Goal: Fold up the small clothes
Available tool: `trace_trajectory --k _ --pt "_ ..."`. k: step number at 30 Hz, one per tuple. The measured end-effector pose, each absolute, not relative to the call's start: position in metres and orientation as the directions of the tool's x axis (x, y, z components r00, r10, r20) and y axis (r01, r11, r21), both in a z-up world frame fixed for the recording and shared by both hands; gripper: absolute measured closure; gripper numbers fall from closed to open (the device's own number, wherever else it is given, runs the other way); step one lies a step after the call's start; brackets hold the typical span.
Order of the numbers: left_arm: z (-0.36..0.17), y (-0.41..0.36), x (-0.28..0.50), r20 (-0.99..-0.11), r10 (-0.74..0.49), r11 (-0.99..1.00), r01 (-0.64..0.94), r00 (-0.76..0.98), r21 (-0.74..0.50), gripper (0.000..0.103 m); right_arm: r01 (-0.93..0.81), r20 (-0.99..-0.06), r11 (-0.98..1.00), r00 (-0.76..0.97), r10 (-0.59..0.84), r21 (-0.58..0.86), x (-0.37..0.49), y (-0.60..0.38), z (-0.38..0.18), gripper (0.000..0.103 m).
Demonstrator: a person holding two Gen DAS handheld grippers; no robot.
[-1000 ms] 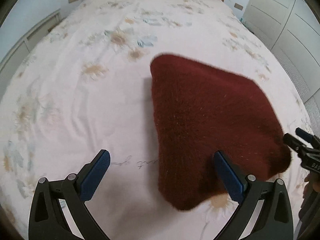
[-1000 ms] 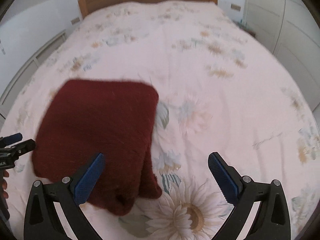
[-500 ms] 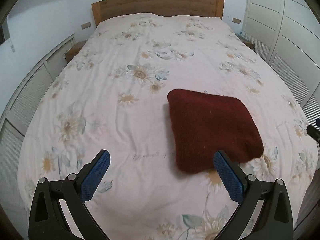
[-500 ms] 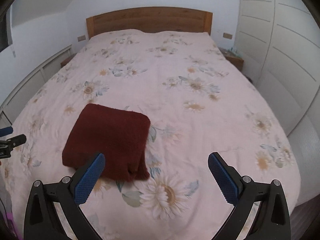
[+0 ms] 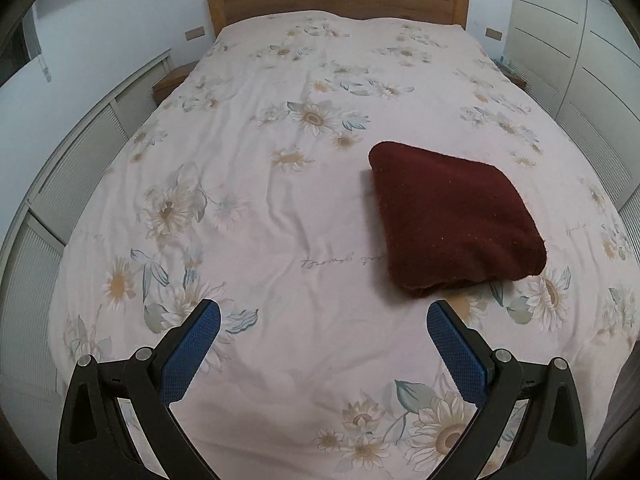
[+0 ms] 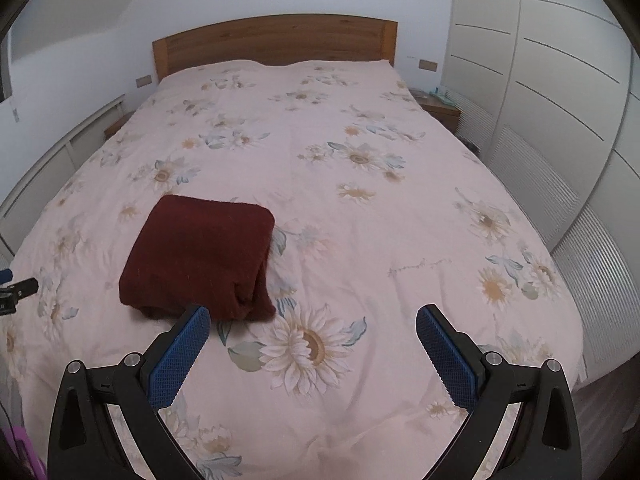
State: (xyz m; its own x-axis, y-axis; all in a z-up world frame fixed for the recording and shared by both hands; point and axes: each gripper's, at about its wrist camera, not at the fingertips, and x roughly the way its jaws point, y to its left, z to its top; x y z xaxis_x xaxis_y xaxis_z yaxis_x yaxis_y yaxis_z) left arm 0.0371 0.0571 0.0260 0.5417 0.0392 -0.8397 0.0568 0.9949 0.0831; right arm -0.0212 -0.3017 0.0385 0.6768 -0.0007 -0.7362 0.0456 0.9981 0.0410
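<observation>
Maroon garment (image 5: 456,216): we see it folded on the floral bed (image 5: 280,200).
Left gripper (image 5: 323,332): released, empty.
Right gripper (image 6: 313,330): released, empty.

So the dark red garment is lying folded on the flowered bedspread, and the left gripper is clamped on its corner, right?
Not quite. The dark red garment does lie folded on the flowered bedspread, but the left gripper holds nothing: the left wrist view shows its jaws wide open and clear of the cloth.

A folded maroon garment (image 5: 452,216) lies on the floral bed (image 5: 280,208).
</observation>
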Motion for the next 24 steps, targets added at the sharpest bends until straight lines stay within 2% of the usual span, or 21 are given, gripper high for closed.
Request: trace_trajectory --k 24 --pt "0.0215 0.055 0.0332 -0.84 0.049 0.994 0.057 0.54 0.094 0.001 0.028 -0.758 0.999 0.652 0.011 0.038 -0.0241 -0.2963 0.0302 0.0"
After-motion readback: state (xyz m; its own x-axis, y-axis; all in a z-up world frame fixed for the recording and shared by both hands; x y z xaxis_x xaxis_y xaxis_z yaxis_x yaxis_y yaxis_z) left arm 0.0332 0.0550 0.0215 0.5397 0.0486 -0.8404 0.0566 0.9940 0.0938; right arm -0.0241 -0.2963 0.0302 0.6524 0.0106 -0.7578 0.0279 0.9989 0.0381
